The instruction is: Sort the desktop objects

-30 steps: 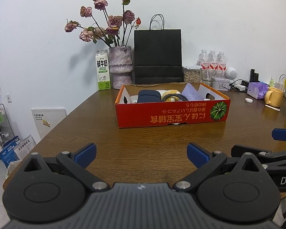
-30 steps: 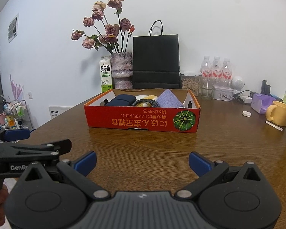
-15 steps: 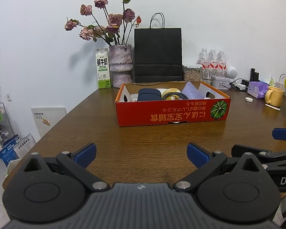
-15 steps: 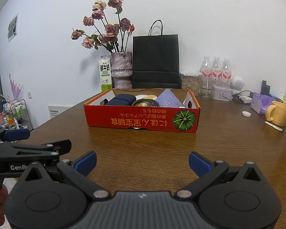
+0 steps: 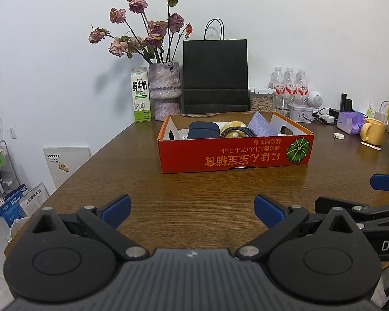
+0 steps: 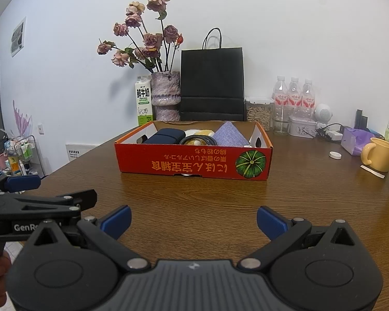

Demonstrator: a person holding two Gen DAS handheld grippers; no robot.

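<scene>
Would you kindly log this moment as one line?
left gripper: open, empty | right gripper: open, empty | red box: on table, holds pouch, cable, cloth

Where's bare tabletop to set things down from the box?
Bare wood runs between the red box and both open tongs, left and right. Also left of the box, toward the milk carton. Crowded: the back-right by the bottles and yellow mug.

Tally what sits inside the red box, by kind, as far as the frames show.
Navy case: 1
Black cable coil: 1
Yellow item, partly hidden: 1
Purple cloth: 1
Total visible in the red box: 4; more may lie hidden below the wall.
</scene>
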